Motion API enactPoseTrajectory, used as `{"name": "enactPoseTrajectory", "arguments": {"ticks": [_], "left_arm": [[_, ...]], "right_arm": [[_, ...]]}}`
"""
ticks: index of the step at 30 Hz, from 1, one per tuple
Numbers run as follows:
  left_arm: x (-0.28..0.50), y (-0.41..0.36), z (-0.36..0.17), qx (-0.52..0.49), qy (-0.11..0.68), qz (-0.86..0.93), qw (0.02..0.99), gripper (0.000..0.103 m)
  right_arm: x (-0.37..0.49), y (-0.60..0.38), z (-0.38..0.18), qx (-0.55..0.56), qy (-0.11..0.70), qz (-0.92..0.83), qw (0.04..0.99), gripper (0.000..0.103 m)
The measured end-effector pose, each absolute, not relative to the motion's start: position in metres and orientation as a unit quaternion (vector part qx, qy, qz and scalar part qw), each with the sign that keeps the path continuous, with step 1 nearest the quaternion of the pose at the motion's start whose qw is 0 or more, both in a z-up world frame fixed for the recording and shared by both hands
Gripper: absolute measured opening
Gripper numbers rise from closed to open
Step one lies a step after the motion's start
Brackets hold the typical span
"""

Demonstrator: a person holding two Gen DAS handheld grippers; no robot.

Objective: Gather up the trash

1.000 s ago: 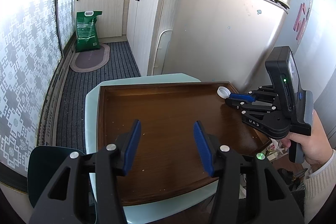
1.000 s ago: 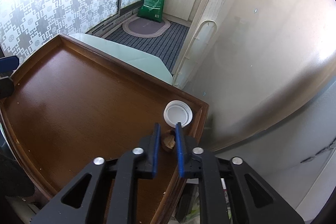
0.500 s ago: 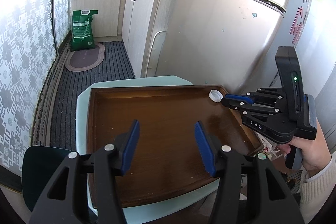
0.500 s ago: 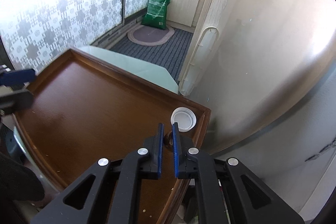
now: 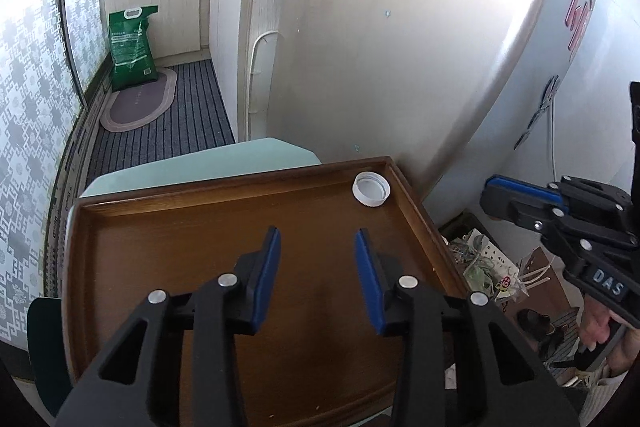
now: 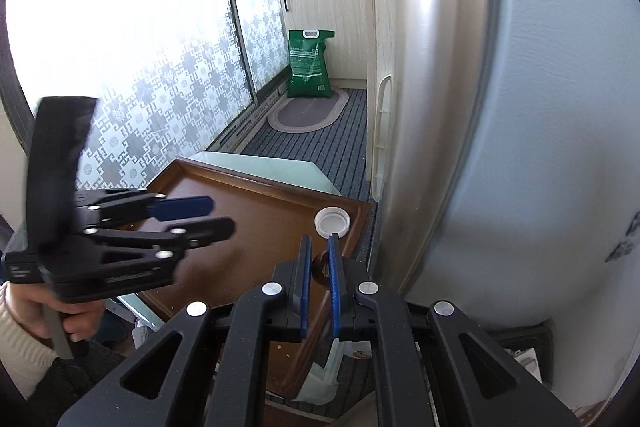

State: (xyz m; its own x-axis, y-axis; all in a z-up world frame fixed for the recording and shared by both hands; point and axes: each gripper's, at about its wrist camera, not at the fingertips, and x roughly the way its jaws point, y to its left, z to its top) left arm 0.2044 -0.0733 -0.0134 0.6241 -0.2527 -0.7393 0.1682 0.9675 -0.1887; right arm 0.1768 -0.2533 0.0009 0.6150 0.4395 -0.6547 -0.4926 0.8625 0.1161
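Right gripper (image 6: 319, 269), clenched on a small brown scrap (image 6: 320, 264), has lifted off the tray (image 5: 168, 227) toward the trash bin (image 5: 476, 255), frame right. Left gripper (image 5: 316, 267) released, idle. White cap (image 5: 371, 189) remains in tray's upper-right corner, next pickup.

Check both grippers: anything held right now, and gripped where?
The right gripper pinches a small brown scrap between its pads, hold point unclear. The left gripper is open and holds nothing. The white cap lies on the tray.
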Motion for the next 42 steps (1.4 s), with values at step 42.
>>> {"name": "enactPoseTrajectory", "arguments": {"ticks": [42], "left_arm": [[0.261, -0.102, -0.038, -0.044, 0.457, -0.041, 0.887, 0.000]], "right_arm": [[0.187, -0.283, 0.001, -0.017, 0.358, 0.285, 0.889, 0.008]]}}
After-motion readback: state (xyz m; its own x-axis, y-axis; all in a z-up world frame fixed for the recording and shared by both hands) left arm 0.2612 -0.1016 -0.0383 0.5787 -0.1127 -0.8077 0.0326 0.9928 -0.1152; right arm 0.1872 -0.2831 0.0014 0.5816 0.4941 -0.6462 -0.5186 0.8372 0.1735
